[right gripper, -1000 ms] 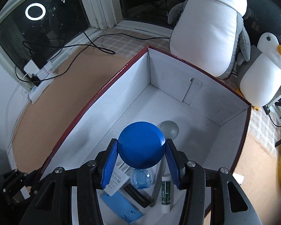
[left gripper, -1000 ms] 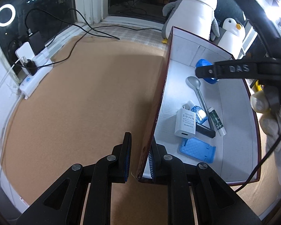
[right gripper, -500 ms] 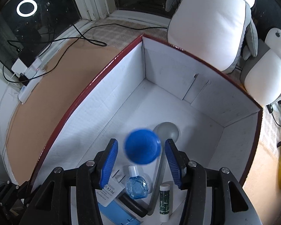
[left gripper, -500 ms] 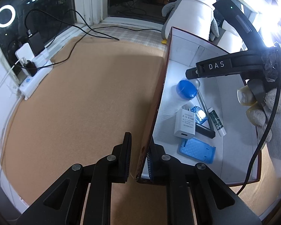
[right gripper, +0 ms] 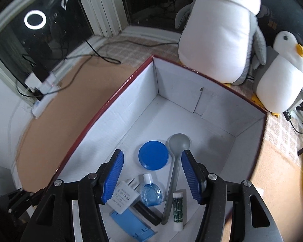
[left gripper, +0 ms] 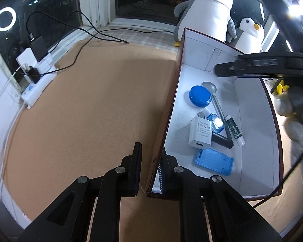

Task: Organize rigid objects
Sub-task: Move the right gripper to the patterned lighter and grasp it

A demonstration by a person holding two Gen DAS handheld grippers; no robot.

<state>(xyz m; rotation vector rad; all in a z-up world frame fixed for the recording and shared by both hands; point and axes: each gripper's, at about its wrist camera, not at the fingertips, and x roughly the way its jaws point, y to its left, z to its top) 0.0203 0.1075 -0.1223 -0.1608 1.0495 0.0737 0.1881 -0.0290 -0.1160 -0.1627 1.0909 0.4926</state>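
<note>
Cardboard is running between the pads of the left gripper (left gripper: 149,171): its jaws are closed on the near corner of the left wall of the box (left gripper: 171,109), one pad outside on the red-brown face, the other inside against the white lining. The box is sitting on a tan cork-like tabletop (left gripper: 86,104).

Above the box interior, the right gripper (right gripper: 152,176) is hovering with its blue-padded jaws apart and nothing between them; the pads are pressing on no object. Below it, a blue round lid (right gripper: 153,154) is lying flat on the white floor of the box, just beside the bowl of a grey spoon (right gripper: 176,157), whose handle is running toward the near end. Nearer that end, a cluster is lying together: a white USB charger plug (right gripper: 122,197), a small blue eye-drop bottle (right gripper: 150,191), a black cylindrical stick (right gripper: 147,211), a lip-balm tube with a green label (right gripper: 178,209), and a blue plastic phone stand (right gripper: 133,225).

Beyond the far wall of the box, a large plush penguin (right gripper: 220,32) and a smaller plush penguin (right gripper: 284,72) are standing side by side. At the left edge of the table, a white power strip (left gripper: 38,80) is lying with plugs and black cables in it.
</note>
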